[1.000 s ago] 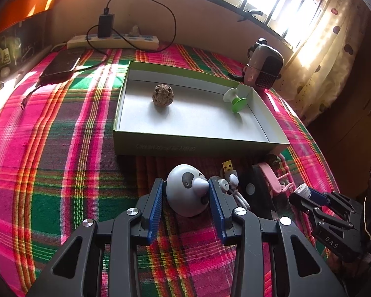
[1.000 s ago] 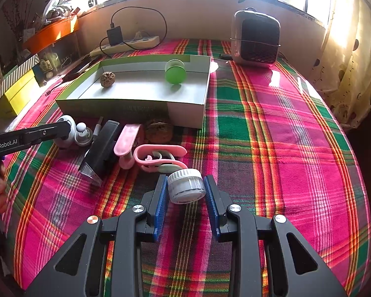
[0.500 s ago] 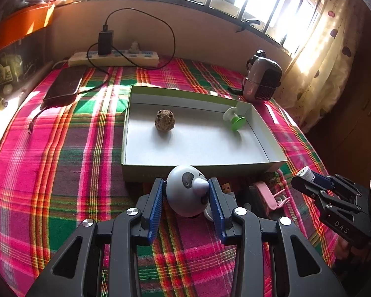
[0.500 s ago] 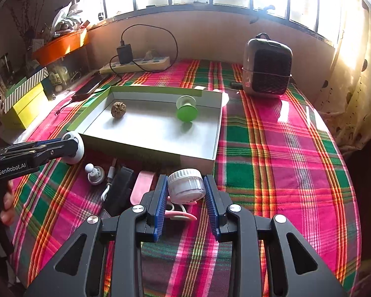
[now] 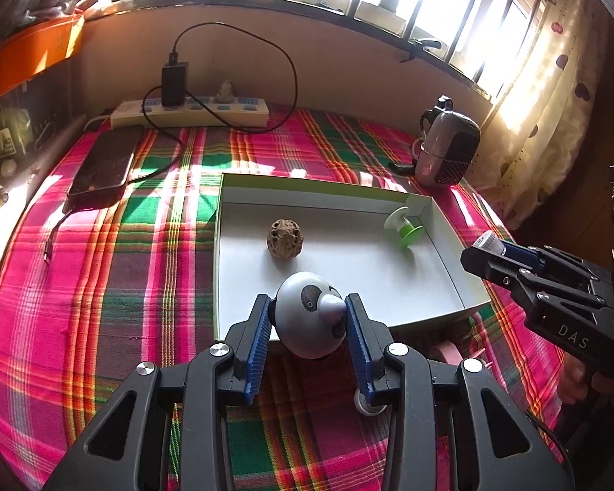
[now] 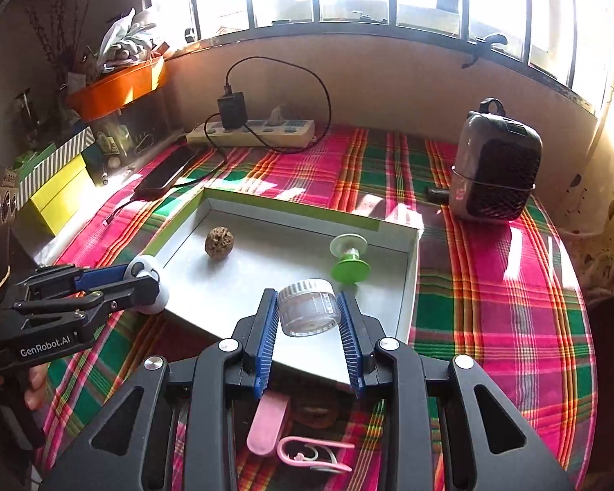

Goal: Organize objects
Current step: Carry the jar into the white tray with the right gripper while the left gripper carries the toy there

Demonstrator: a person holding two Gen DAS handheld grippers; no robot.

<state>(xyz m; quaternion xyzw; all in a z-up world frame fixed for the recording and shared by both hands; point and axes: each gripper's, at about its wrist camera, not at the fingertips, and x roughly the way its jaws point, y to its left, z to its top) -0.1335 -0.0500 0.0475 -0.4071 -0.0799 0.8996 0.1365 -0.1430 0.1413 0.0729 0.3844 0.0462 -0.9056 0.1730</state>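
Note:
My left gripper is shut on a white round panda-like toy, held over the near edge of the shallow white box. My right gripper is shut on a small clear jar with a ribbed white lid, held above the box's near side. Inside the box lie a brown walnut and a green-and-white spool. The left gripper shows at the left of the right wrist view, and the right gripper at the right of the left wrist view.
On the plaid cloth in front of the box lie a pink clip, a pink curved hook piece and a second walnut. A small heater, a power strip with a charger, and a phone stand behind the box.
Both grippers rose and moved forward from the cloth to over the box's near edge, each carrying its object. The loose items on the cloth now lie below and behind the fingers.

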